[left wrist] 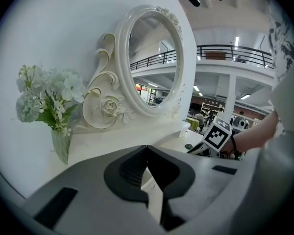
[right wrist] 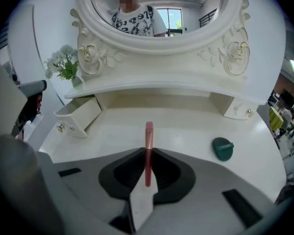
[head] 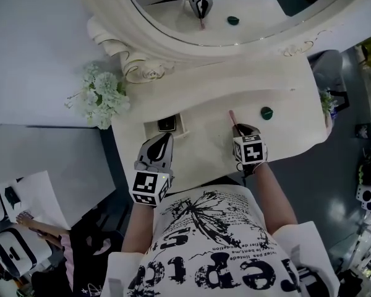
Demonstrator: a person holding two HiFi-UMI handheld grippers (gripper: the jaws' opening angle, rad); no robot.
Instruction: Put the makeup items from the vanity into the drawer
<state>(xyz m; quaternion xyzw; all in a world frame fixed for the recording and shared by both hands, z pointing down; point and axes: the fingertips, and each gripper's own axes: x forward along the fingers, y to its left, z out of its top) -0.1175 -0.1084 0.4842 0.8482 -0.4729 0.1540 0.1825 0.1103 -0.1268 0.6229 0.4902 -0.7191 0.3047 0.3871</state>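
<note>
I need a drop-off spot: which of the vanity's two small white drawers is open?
The small white drawer nearest the white flowers is pulled out; the other drawer at the opposite end sits shut.

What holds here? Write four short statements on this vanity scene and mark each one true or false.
1. The right claw is shut on a slim pink lipstick tube. True.
2. The small white drawer stands open. True.
3. The dark green round pad lies in that drawer. False: the pad lies on the cream vanity top, to the right of the lipstick.
4. The left claw grips a brush. False: its jaws are together with nothing between them.
</note>
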